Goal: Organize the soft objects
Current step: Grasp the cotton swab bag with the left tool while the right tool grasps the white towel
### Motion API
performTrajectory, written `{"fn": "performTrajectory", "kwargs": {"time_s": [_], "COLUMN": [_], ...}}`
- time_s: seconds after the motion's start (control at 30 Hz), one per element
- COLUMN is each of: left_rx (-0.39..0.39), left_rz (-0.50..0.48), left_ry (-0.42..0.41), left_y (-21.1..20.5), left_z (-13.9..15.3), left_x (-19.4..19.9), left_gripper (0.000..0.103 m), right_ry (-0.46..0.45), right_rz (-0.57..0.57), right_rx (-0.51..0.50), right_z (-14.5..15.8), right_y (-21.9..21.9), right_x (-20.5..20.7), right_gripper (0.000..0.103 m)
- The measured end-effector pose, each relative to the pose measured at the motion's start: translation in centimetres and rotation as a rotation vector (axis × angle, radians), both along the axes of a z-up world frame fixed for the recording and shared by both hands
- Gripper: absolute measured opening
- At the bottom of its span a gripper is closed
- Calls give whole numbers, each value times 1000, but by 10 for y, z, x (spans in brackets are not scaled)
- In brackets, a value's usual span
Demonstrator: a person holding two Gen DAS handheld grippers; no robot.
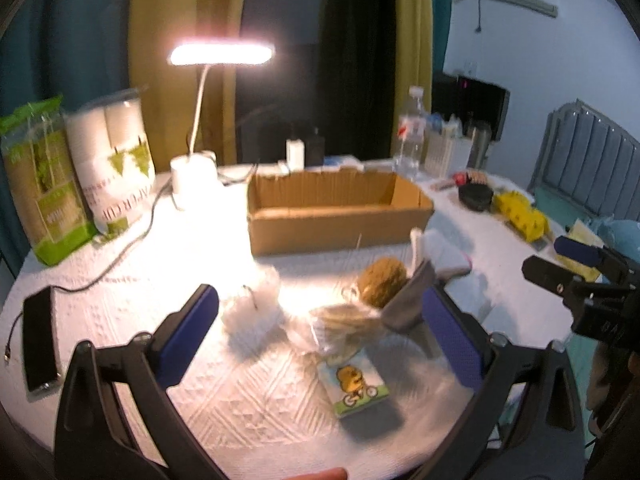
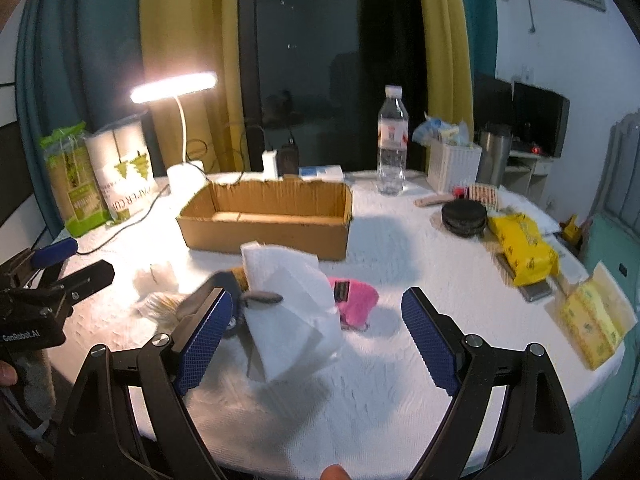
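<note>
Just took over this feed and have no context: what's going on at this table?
A person holds two handheld grippers over a pile of soft items. The left gripper and right gripper are both open and empty. The cardboard box behind looks empty; the white cloth, pink cloth and brown sponge lie on the table.

Behind your work area a lit desk lamp (image 2: 176, 88) stands by two paper-roll packs (image 1: 76, 172) (left edge). You'll see a water bottle (image 2: 392, 140), a white basket (image 2: 454, 164), and a phone (image 1: 38, 336) on its cable.
</note>
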State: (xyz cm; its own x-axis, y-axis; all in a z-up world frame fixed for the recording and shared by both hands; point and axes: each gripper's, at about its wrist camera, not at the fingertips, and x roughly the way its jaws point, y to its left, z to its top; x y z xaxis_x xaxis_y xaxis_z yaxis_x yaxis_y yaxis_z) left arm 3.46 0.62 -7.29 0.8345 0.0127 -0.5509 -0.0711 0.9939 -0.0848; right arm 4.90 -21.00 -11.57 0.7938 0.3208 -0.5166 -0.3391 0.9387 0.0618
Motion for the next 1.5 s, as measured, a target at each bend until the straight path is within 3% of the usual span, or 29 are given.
{"fn": "performTrajectory", "kwargs": {"time_s": [0.23,0.63,0.83,1.0,1.07,1.1,1.17,1.3,1.37,1.5], "left_rx": [-1,4,35,34,29,31,34,30,22,0], "left_rz": [-25,-29,-44,-69,-86,-91,-102,-129,-147,-179], "left_ry": [102,169,220,221,218,219,232,240,247,254], "left_y": [-7,-6,-9,-15,-17,-18,-19,-22,-23,-21], "left_z": [-33,-53,-68,-67,-66,-66,-69,-73,-74,-79], "left_x": [23,47,59,70,74,76,82,89,92,97], "left_gripper": [102,102,102,102,102,102,102,100,87,74], "right_ry": [93,185,227,243,249,248,239,211,205,176], "right_rz": [36,86,97,107,119,122,128,133,133,129], "right_rx": [-11,-16,-35,-39,-36,-35,-27,-10,-14,-25], "right_z": [-32,-65,-78,-81,-81,-80,-78,-70,-67,-54], "right_y": [8,24,30,31,30,29,26,17,15,12], "right_x": [21,55,65,70,70,70,68,65,65,65], "right_gripper": [89,89,80,64,41,37,20,11,9,7]}}
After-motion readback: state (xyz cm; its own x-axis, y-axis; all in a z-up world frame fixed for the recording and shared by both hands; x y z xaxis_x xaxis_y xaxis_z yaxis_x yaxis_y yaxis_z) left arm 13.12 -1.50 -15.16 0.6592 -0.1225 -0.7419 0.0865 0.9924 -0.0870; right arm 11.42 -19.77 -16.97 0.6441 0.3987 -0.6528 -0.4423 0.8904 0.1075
